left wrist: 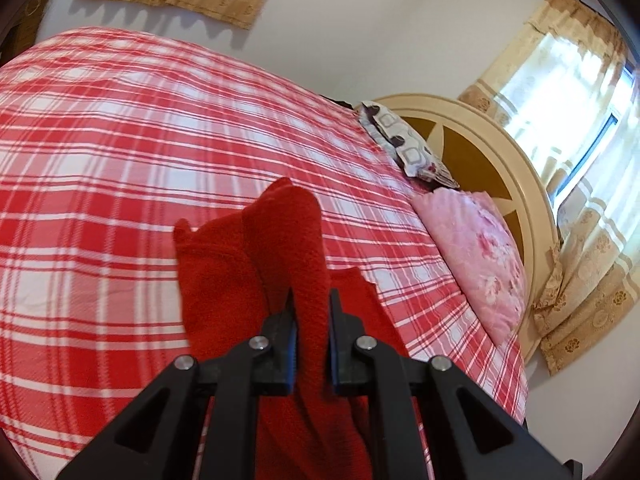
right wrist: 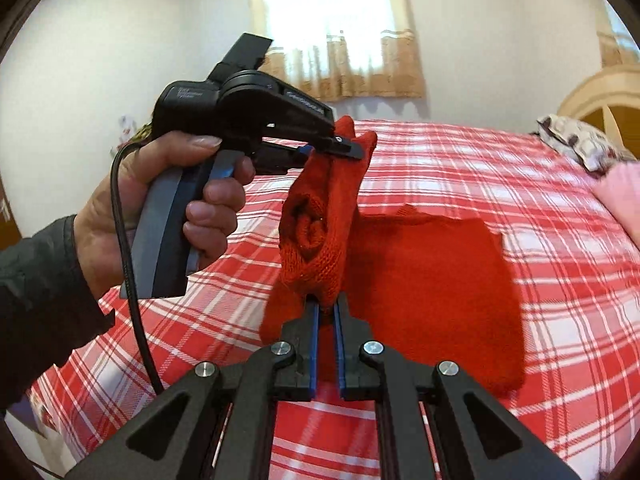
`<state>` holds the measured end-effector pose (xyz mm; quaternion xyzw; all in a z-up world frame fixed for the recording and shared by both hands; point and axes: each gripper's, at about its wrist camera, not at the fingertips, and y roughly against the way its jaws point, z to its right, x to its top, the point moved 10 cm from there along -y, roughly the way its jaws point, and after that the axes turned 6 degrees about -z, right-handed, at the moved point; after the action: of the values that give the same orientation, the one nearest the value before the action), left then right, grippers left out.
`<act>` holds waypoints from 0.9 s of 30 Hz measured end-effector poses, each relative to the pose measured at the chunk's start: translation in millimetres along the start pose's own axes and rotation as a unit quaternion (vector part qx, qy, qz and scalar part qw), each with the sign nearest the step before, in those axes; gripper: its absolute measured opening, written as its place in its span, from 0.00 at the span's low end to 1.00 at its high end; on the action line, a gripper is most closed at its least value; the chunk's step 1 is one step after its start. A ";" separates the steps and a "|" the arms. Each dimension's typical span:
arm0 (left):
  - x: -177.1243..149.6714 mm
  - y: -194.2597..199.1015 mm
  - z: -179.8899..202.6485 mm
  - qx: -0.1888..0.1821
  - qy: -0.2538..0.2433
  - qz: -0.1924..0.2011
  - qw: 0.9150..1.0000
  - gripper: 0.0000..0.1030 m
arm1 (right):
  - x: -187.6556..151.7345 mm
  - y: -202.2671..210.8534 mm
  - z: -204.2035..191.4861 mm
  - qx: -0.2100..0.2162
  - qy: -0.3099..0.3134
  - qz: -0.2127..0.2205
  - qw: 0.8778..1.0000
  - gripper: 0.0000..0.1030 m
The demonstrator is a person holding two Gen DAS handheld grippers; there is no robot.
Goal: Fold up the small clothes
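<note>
Red knitted wool, the small garment (left wrist: 280,264), is hanging pinched between the fingers of the left gripper (left wrist: 311,320) in the left wrist view, bunched and lifted above the red-checked bed (left wrist: 100,152), with pillows (left wrist: 476,248) lying by the headboard (left wrist: 500,168); no writing is showing here. In the right wrist view, the right gripper (right wrist: 326,312) is clamping a lower fold of the same garment while the left gripper (right wrist: 344,148), held in a person's hand (right wrist: 168,204), is gripping its top edge; most of the cloth is lying spread flat on the bed. Folding seems to be underway, one part being carried over, with the rest still unfolded. Small print on the left gripper's body is too blurred to read.
</note>
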<state>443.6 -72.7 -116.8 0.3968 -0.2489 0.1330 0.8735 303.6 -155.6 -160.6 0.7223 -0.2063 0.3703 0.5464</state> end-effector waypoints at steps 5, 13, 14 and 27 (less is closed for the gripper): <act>0.6 -20.4 27.2 -0.010 -0.017 -0.015 1.000 0.12 | -9.2 7.5 37.3 -0.008 -0.039 -0.010 0.999 0.06; -12.8 -74.2 69.7 -0.010 -0.057 -0.053 0.997 0.12 | -40.8 6.6 97.3 -0.017 -0.122 -0.042 0.992 0.06; -16.9 -84.7 75.0 -0.007 -0.064 -0.061 0.996 0.12 | -47.4 3.4 105.4 -0.013 -0.140 -0.049 0.989 0.06; -52.2 -100.0 104.8 0.067 -0.174 -0.057 0.981 0.49 | -66.9 18.0 151.8 0.002 -0.236 -0.035 0.971 0.08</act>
<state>408.1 -219.0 -148.9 0.4848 -0.3647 0.0278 0.7945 295.0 -311.5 -219.5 0.7969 -0.3038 0.1704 0.4936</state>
